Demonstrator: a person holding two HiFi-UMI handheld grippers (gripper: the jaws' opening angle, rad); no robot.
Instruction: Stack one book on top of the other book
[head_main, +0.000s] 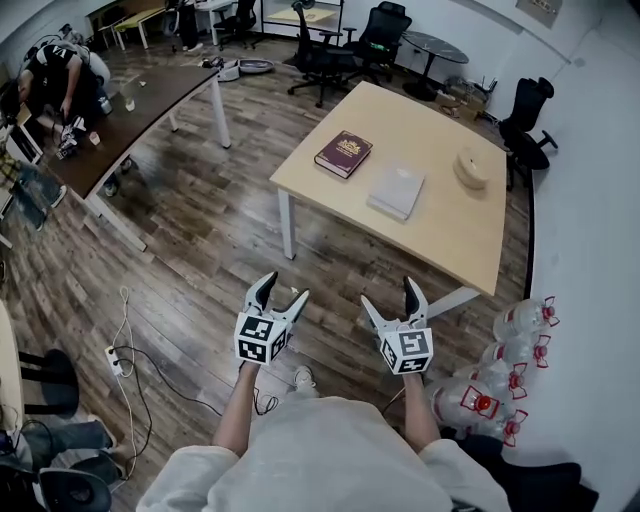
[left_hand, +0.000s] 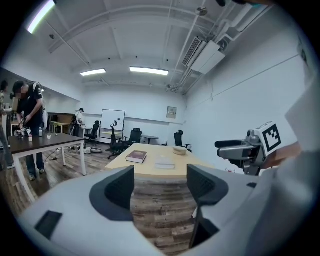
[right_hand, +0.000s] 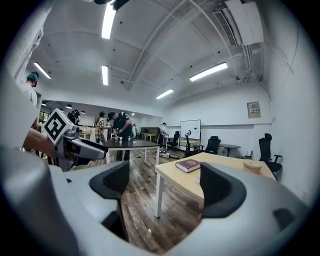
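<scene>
On the light wood table (head_main: 440, 240), at 12 o'clock from the person, lie both books. Maroon book (head_main: 343, 153) is flat, cover up, close to the table's left edge. White book (head_main: 396, 191) is at its 4 o'clock, flat, near but not touching. Nothing stacked yet. Left gripper (head_main: 287, 286) & right gripper (head_main: 388, 292) are held out over the floor, well short of the table, jaws spread wide w/ nothing between them, only floor and table beyond. Looks like the approach step, no grasp begun. Risks: white book looks thin & lies flush, so a jaw prob can't get under it w/o shoving it, and a shove toward 2 o'clock runs it into the round beige thing (head_main: 471, 167). A nudge toward 9 o'clock could tip the maroon book off the edge. Pinching just a cover may let a book fan open. Around: water jugs (head_main: 505, 370) on the floor at 4 o'clock of the right gripper, close to the walk-in path. Power strip (head_main: 113, 358) w/ cables at 8 o'clock of the left gripper, off the path. Dark table (head_main: 140, 110) w/ a person (head_main: 60, 75) at 10 o'clock and office chairs (head_main: 325, 50) beyond at 12 aren't in the way.
</scene>
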